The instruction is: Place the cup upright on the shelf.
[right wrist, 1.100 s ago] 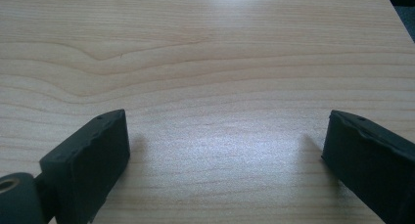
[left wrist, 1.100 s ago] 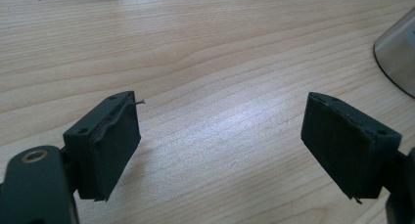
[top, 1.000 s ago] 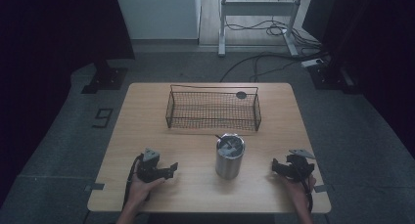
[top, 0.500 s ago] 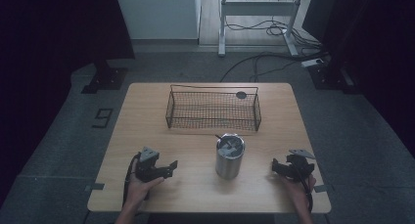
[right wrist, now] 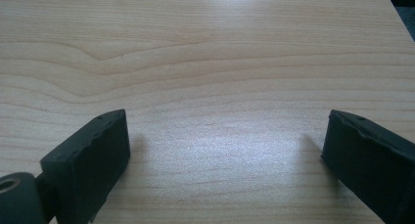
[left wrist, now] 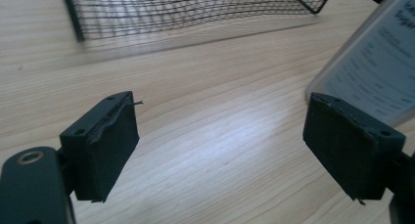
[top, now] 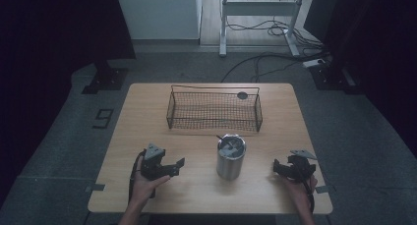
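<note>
**Left gripper lifts and spreads beside the steel cup**

Since the earlier high view, the left gripper (top: 173, 167) has lifted slightly off the table (top: 147, 117), and its jaws have just been opening with nothing between them. The right gripper (top: 281, 168) has kept its place.

High view: a steel cup (top: 230, 157) stands upright between the two grippers, somewhat nearer the left one's tips, apart from both. Dark items sit inside it; what they are cannot be told. Beyond the cup, farther from both hands, stands a wire basket (top: 214, 111), with a small dark disc (top: 242, 95) at its far rim. Grey floor, cables and a metal frame lie beyond the table; the room is dim, dark drapes at both sides.

Left gripper view: jaws spread apart, only pale wood grain between them. The cup's wall (left wrist: 372, 67), bearing a printed label, leans in just past the right-hand pad (left wrist: 350, 145). The basket's mesh (left wrist: 195, 9) lies ahead.

Right gripper view: jaws spread wide over bare wood, nothing held.

Judgement: this looks like the start of a reach for the cup. The next move would call for swinging the left gripper toward the cup and squaring the pads on its wall.
</note>
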A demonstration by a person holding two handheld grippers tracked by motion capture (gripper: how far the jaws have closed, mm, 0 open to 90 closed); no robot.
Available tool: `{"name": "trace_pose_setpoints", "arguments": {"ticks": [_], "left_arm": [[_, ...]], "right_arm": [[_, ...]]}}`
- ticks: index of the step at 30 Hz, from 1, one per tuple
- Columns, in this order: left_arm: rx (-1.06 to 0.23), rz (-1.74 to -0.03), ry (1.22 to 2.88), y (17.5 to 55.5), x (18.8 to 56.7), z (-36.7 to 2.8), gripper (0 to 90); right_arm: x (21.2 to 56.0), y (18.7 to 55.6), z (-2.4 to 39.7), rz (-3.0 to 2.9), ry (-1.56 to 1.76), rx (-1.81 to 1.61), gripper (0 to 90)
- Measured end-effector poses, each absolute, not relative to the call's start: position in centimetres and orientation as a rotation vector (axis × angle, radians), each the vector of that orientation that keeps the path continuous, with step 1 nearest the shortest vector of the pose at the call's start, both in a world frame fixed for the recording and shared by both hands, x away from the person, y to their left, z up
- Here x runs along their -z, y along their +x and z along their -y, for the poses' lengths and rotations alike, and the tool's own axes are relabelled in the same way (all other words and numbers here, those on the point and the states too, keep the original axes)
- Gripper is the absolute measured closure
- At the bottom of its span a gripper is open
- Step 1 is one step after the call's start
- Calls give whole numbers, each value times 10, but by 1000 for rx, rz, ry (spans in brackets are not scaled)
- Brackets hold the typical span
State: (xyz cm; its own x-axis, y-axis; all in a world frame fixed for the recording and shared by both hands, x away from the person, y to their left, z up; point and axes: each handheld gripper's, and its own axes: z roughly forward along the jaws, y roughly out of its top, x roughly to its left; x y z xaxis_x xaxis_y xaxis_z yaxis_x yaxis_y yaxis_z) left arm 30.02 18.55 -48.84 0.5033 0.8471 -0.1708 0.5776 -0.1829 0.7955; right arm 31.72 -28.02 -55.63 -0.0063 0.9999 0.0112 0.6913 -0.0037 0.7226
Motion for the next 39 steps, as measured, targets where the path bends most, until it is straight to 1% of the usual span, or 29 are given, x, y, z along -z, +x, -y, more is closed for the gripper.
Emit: {"name": "trace_pose_setpoints", "arguments": {"ticks": [11,19,39], "left_arm": [[-371,-1122,1898,301,479,-161,119],[-332,-1089,1889,301,474,-148,115],[-323,-996,1920,297,470,-115,102]], "right_arm": [[556,317,280,-1750,1748,-760,35],[556,317,280,-1751,1748,-760,35],[556,317,280,-1751,1748,-759,35]]}}
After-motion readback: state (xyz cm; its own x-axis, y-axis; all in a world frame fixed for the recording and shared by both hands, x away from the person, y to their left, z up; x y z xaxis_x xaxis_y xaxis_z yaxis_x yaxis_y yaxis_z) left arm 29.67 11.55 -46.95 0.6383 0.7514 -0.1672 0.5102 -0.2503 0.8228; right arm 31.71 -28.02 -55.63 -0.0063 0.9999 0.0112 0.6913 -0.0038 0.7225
